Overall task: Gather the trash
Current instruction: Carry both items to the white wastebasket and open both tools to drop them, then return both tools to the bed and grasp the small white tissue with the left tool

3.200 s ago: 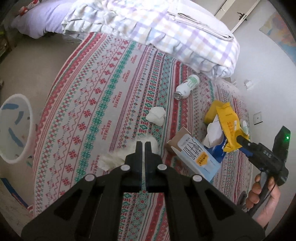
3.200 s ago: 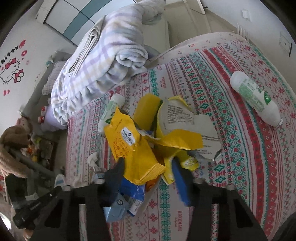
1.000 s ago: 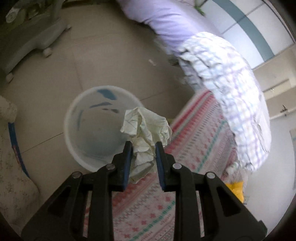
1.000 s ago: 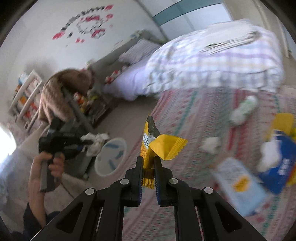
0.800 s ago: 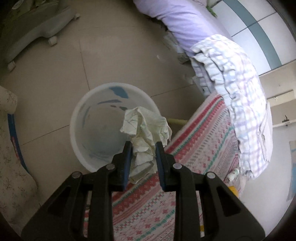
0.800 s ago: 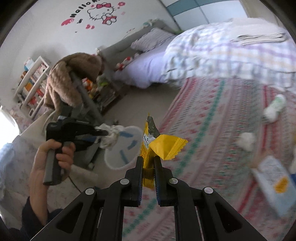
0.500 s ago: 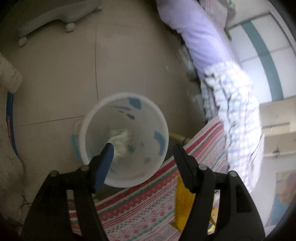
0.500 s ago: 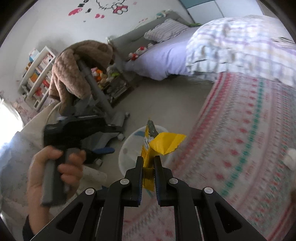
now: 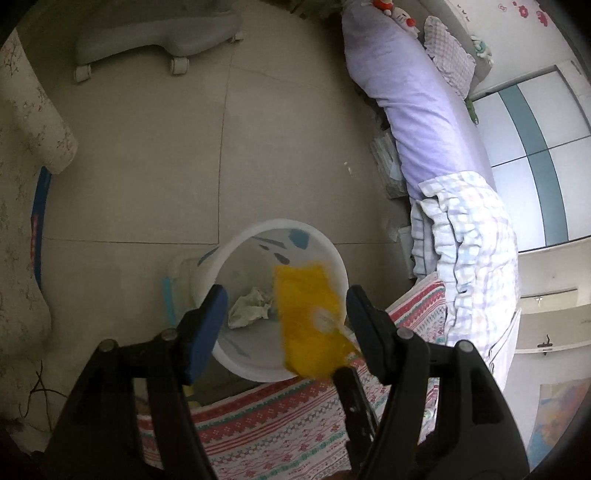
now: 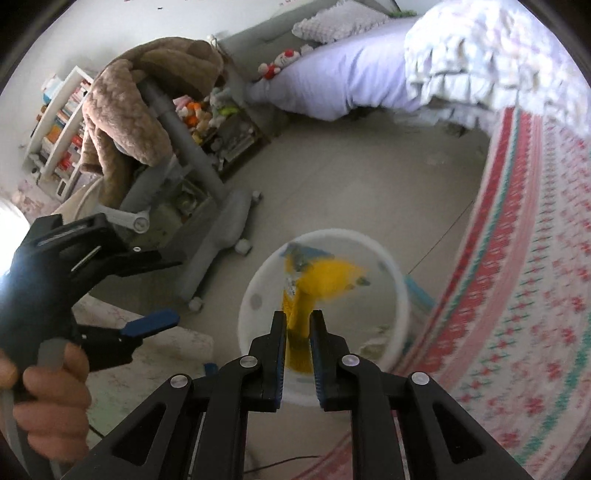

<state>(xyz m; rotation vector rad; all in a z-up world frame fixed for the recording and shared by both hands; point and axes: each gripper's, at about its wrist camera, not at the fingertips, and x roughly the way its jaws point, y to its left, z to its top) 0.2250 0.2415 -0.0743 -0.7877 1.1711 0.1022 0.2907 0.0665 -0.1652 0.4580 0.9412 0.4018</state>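
Observation:
A white trash bin (image 9: 236,251) stands on the tiled floor beside the patterned bedspread (image 9: 280,417). A crumpled paper wad (image 9: 251,308) lies inside it. My left gripper (image 9: 284,310) is open and empty above the bin. My right gripper (image 10: 298,323) hovers over the bin (image 10: 395,280) with a blurred yellow wrapper (image 10: 317,284) between its slightly parted fingers; whether it still grips the wrapper is unclear. The wrapper also shows in the left wrist view (image 9: 306,317), over the bin's mouth.
A grey wheeled chair base (image 9: 155,33) stands on the floor beyond the bin. A purple mattress (image 9: 417,107) and a checked blanket (image 9: 476,240) lie to the right. A brown blanket (image 10: 125,110) hangs over the chair.
My left gripper opened and the paper wad dropped into the bin. My right gripper carried the yellow wrapper from the bedspread to above the bin, and its fingers have parted a little.

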